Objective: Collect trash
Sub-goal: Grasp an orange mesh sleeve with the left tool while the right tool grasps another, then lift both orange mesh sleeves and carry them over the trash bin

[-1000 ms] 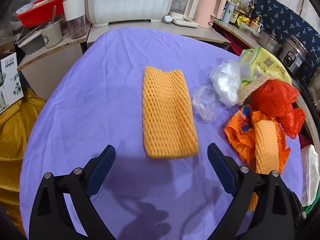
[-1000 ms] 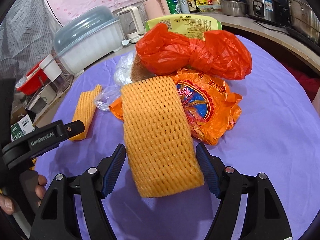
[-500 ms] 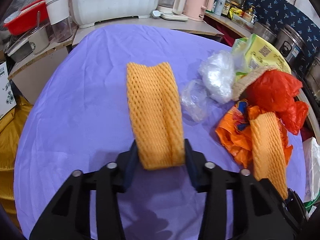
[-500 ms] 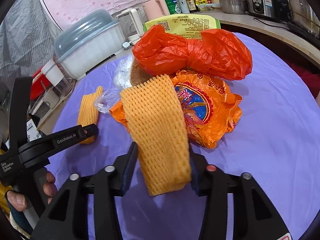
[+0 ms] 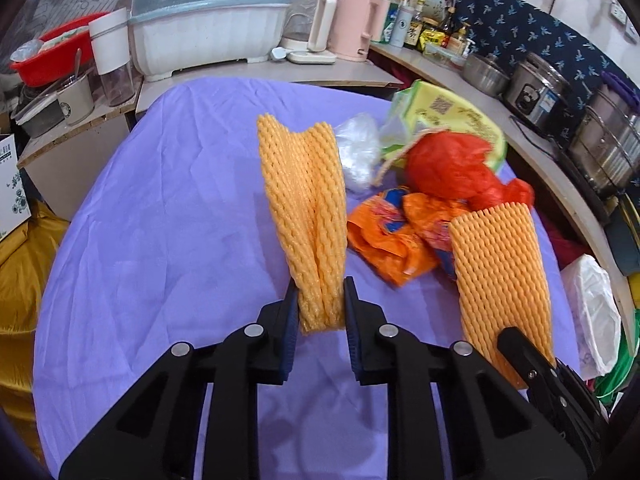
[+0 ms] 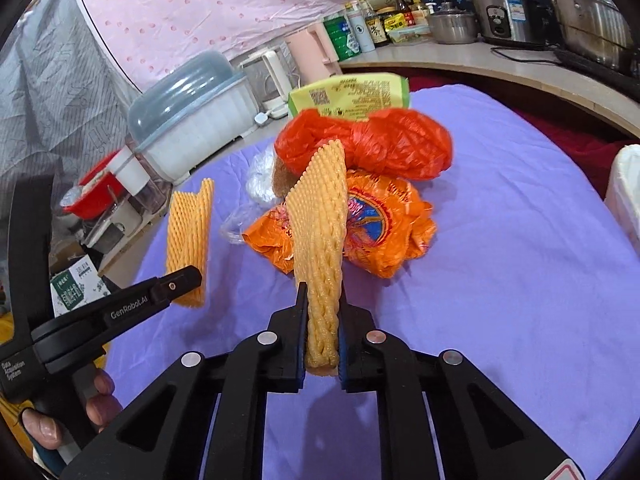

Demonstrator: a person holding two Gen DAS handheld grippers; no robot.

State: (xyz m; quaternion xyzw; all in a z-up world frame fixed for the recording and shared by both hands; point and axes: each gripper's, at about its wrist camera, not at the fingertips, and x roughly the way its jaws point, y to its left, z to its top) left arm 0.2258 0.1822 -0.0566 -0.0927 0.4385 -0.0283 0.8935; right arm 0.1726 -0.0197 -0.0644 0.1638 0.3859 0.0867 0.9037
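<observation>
My left gripper is shut on the near end of an orange foam net sleeve, pinched and lifted off the purple tablecloth. My right gripper is shut on a second orange foam net sleeve, also raised. That second sleeve shows at the right of the left wrist view, and the first sleeve shows at the left of the right wrist view. Behind lie a red plastic bag, an orange printed bag, clear plastic and a yellow-green packet.
A white dish rack with a grey lid, kettles and a red basin stand behind the table. Steel pots line the right counter. A white bag hangs off the table's right edge. A yellow sack is on the left.
Both grippers went from open around the sleeves to shut on them. Both sleeves have been squeezed narrow and lifted off the cloth.
</observation>
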